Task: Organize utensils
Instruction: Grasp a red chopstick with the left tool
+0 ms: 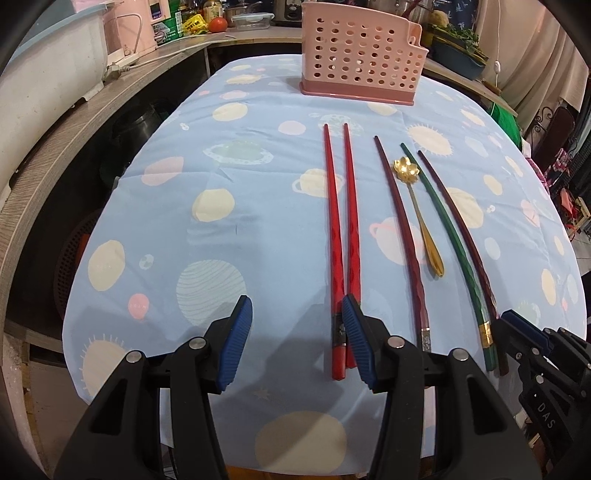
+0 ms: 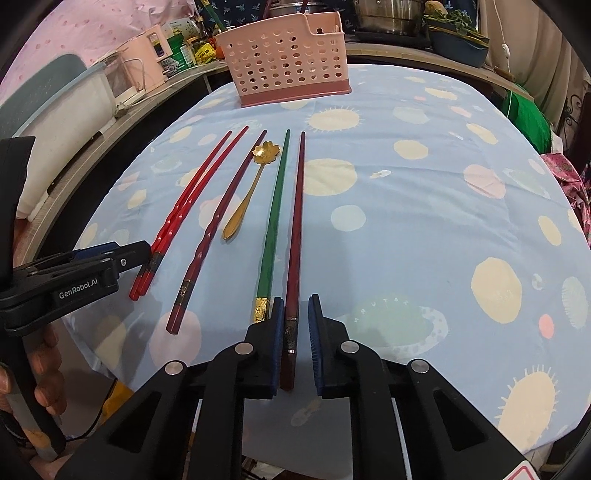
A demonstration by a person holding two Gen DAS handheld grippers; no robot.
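Observation:
Two red chopsticks [image 1: 341, 236] [image 2: 181, 210] lie side by side on the blue tablecloth. Right of them lie a maroon chopstick [image 1: 404, 236] [image 2: 218, 229], a gold flower spoon [image 1: 417, 210] [image 2: 249, 192], a green chopstick [image 1: 448, 240] [image 2: 275, 210] and a dark red chopstick [image 1: 465, 236] [image 2: 297, 221]. A pink perforated holder [image 1: 356, 55] [image 2: 288, 55] stands at the far end. My left gripper [image 1: 297, 317] is open, its right pad beside the red chopsticks' ends. My right gripper [image 2: 296, 317] is partly open, its pads on either side of the dark red chopstick's end, with small gaps.
The table [image 1: 258, 147] is bordered on the left by a wooden counter [image 1: 74, 122] with a pink appliance [image 1: 129, 26] and containers. Pots [image 2: 388, 14] and a planter [image 2: 458, 40] stand behind the holder. A green cloth [image 2: 524, 110] lies at the right edge.

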